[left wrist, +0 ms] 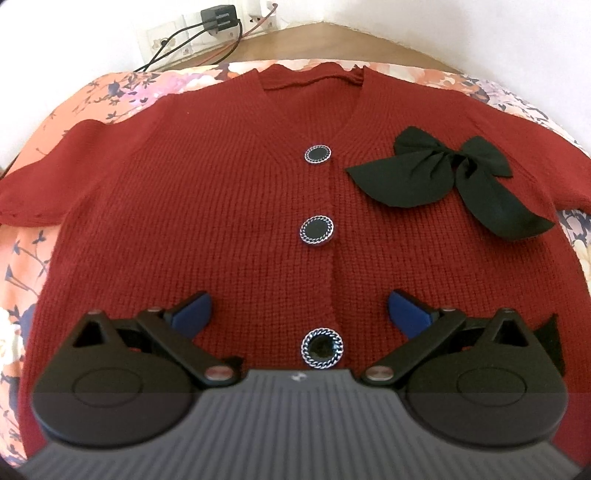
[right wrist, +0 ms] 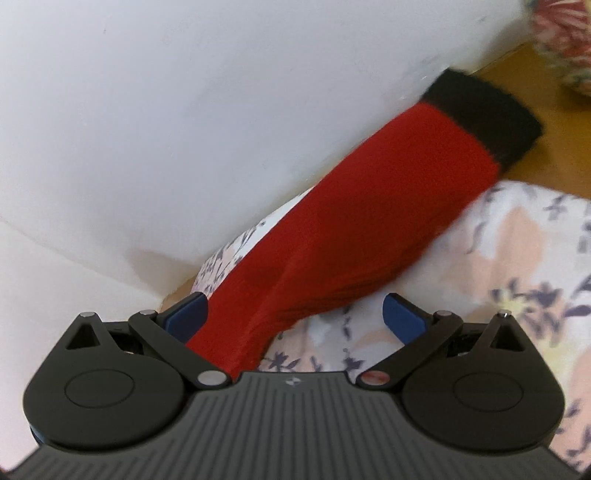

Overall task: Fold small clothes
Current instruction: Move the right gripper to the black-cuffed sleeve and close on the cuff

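Note:
A dark red knitted cardigan lies flat and face up on a floral sheet, with three black round buttons down its middle and a black bow on its right chest. My left gripper hovers open over the lower hem, above the bottom button, holding nothing. In the right wrist view a red sleeve with a black cuff stretches away up to the right. My right gripper stands open with the sleeve's near end lying between its fingers, close to the left blue pad.
A white wall runs close beside the sleeve. Wall sockets with a black charger and cables sit behind the wooden headboard edge. A patterned cushion shows at the far right corner.

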Demonstrator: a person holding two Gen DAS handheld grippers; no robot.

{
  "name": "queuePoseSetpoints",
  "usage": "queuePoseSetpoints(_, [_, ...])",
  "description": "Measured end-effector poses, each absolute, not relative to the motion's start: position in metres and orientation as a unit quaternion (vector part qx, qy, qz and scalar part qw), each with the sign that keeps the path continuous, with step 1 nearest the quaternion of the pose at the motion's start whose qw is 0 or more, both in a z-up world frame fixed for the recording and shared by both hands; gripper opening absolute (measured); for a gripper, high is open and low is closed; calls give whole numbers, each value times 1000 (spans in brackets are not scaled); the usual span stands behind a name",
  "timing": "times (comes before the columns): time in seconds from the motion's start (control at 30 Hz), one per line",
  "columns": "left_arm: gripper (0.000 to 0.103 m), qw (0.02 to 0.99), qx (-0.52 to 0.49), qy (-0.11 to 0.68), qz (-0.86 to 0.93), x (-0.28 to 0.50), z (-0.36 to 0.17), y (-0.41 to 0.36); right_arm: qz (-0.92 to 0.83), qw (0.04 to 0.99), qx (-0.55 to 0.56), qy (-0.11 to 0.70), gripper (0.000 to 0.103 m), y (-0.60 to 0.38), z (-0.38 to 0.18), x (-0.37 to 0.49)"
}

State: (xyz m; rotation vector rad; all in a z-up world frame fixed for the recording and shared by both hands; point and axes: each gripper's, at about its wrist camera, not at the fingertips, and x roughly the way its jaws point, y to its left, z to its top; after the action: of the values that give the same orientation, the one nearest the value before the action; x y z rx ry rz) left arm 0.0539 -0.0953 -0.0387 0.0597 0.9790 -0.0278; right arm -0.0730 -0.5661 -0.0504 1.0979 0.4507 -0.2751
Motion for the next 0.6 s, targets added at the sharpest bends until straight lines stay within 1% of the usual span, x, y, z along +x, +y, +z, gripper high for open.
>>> queuePoseSetpoints(0.1, [103,884,28,467,-12,53,-40,-96,-154,828,502,197,103,-572,-50,-80])
queuePoseSetpoints(0.37, [103,884,29,466,-10,53,-40,-96,-181,861,447,162,102,-570,-54,-55])
queuePoseSetpoints(0.4, [103,885,30,464,-10,52,-40,-97,-187,865,439,158,96,-567,-55,-54])
queuePoseSetpoints(0.43, [103,886,30,462,-10,51,-40,-96,-192,868,429,158,84,-564,-56,-52])
queuePoseSetpoints(0.47, [103,887,31,460,-11,50,-40,-96,-200,870,422,158,77,-565,-55,-55])
queuePoseSetpoints(0.5, [103,888,31,458,-13,50,-41,-96,-211,869,419,160,61,-565,-57,-53])
queuePoseSetpoints(0.53, [103,889,32,457,-14,49,-41,-96,-225,865,417,165,41,-566,-58,-51])
queuePoseSetpoints(0.6, [103,889,32,456,-17,49,-41,-96,-245,857,417,177,22,-570,-59,-50])
